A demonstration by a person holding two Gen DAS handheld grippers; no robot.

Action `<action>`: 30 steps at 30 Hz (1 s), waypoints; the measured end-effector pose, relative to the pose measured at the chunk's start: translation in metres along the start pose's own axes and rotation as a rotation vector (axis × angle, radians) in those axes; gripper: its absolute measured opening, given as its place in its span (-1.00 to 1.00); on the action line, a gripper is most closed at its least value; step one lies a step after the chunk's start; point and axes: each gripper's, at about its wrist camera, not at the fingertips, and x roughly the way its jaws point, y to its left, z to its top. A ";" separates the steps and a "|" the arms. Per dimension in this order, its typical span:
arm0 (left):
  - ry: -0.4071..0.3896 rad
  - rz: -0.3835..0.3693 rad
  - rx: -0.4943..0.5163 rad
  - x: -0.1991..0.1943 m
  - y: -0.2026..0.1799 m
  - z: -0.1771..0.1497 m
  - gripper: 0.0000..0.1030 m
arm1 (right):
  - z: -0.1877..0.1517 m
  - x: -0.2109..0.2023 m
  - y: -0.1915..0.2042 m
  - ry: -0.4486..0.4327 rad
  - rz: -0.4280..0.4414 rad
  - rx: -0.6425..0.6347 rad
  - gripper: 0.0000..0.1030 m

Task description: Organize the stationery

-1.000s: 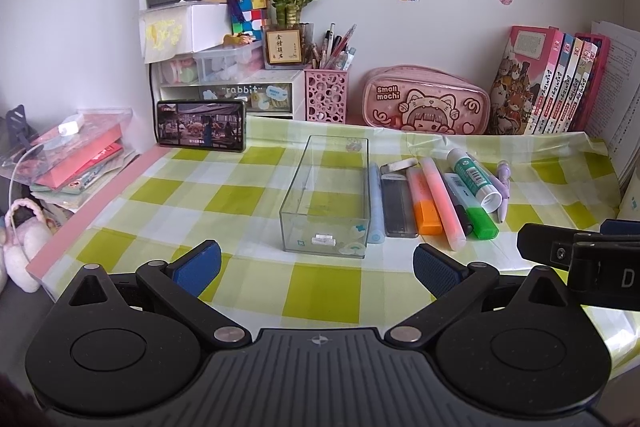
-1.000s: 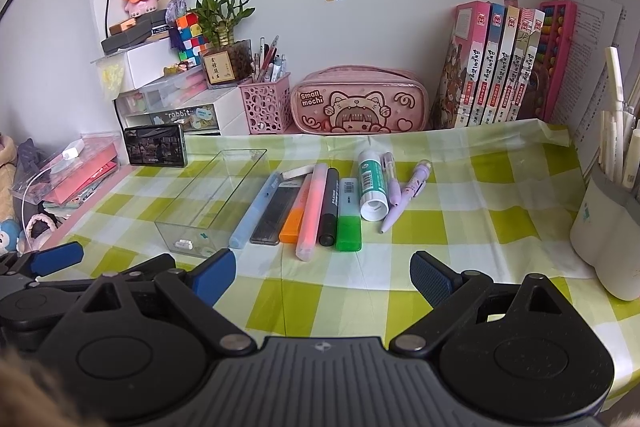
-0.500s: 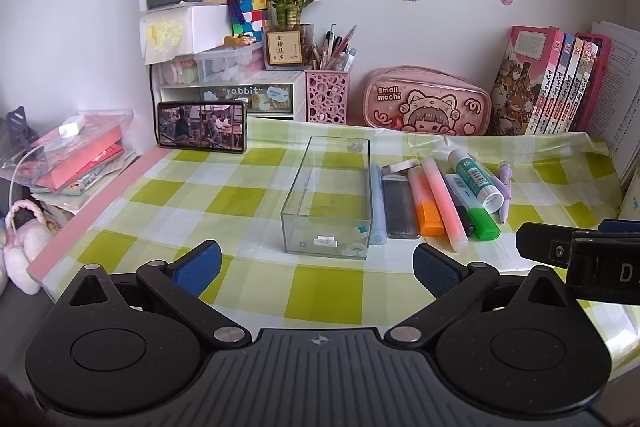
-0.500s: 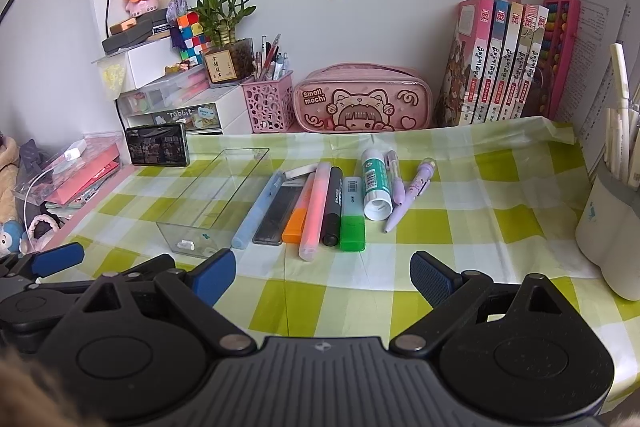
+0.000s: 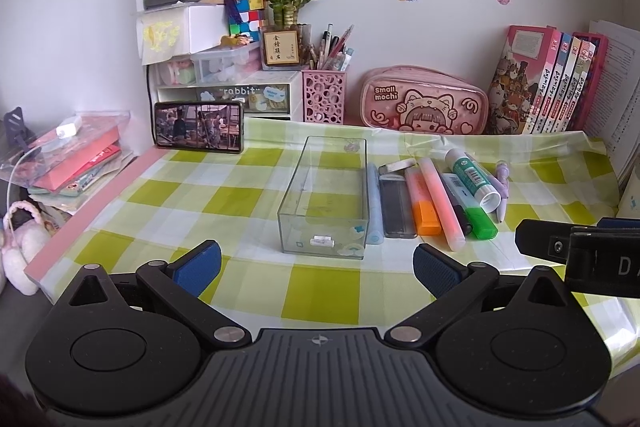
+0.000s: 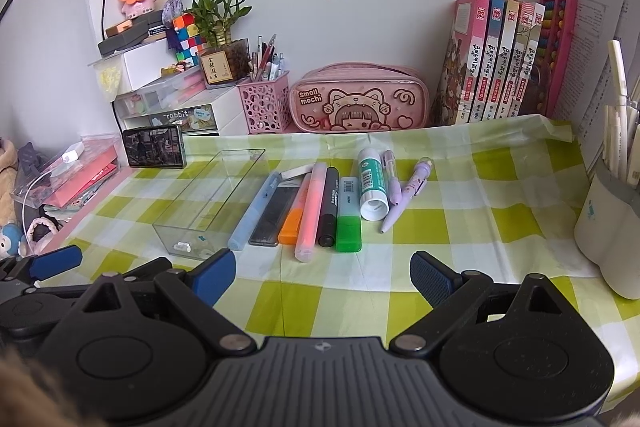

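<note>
Both tongs gaping, nothing gripped: left tongs [image 5: 316, 269], right tongs [image 6: 323, 277]. Pens and markers [image 6: 310, 211] lie in a row on the counter [image 6: 344, 299], beyond both. Clear box [image 5: 326, 199] just left, holding only a small white piece [image 5: 322, 240].

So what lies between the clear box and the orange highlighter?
A light blue pen beside the clear box, then a dark flat case next to the orange highlighter; the right wrist view shows it.

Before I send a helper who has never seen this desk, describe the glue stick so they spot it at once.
Start at the clear box on the checked cloth and follow the row of pens lying to its right. Past the green marker lies the glue stick. It is the fattest tube, green-and-white with a barcode and a white cap toward you.
</note>
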 end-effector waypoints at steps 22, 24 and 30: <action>0.008 -0.011 0.011 0.013 0.005 -0.007 0.90 | -0.001 0.020 -0.012 0.035 0.003 0.036 0.42; 0.013 -0.008 0.011 0.017 0.006 -0.008 0.90 | 0.000 0.026 -0.017 0.046 0.003 0.051 0.42; 0.034 -0.005 0.007 0.037 0.009 -0.012 0.90 | 0.003 0.046 -0.032 0.070 -0.007 0.080 0.42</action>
